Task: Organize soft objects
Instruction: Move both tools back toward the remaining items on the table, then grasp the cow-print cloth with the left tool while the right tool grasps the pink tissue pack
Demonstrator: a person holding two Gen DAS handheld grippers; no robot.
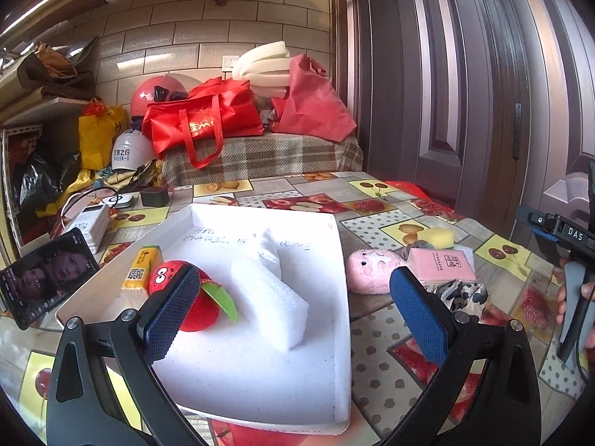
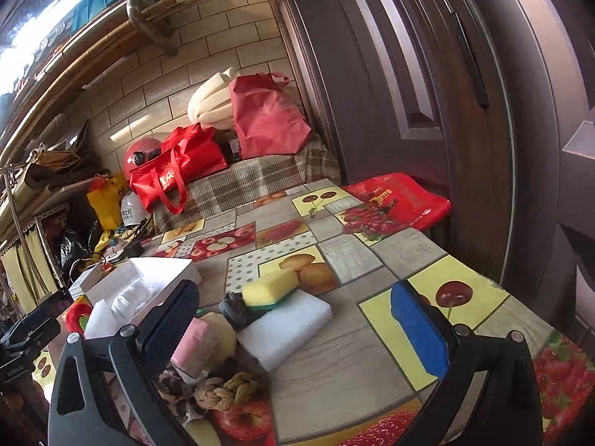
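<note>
A white box [image 1: 336, 256] lies on the table and holds a white foam block [image 1: 269, 303], a red apple plush [image 1: 193, 299] and a yellow packet [image 1: 139, 271]. My left gripper [image 1: 295, 312] hovers open over the box, its left pad in front of the plush. To the right of the box lie a pink plush [image 1: 368, 269], a pink tissue pack [image 1: 440, 265] and a yellow sponge [image 1: 435, 238]. My right gripper [image 2: 297, 325] stands open above a white foam block [image 2: 288, 327], with the yellow sponge [image 2: 269, 284], pink pack [image 2: 193, 345] and a knotted rope [image 2: 230, 390] nearby.
A phone [image 1: 44, 278] leans at the table's left, beside a white power bank [image 1: 87, 225]. A hand holds the other gripper's handle [image 1: 574, 297] at the right. Red bags [image 1: 200, 119] sit on a checked bench behind. A dark door [image 2: 427, 93] stands on the right.
</note>
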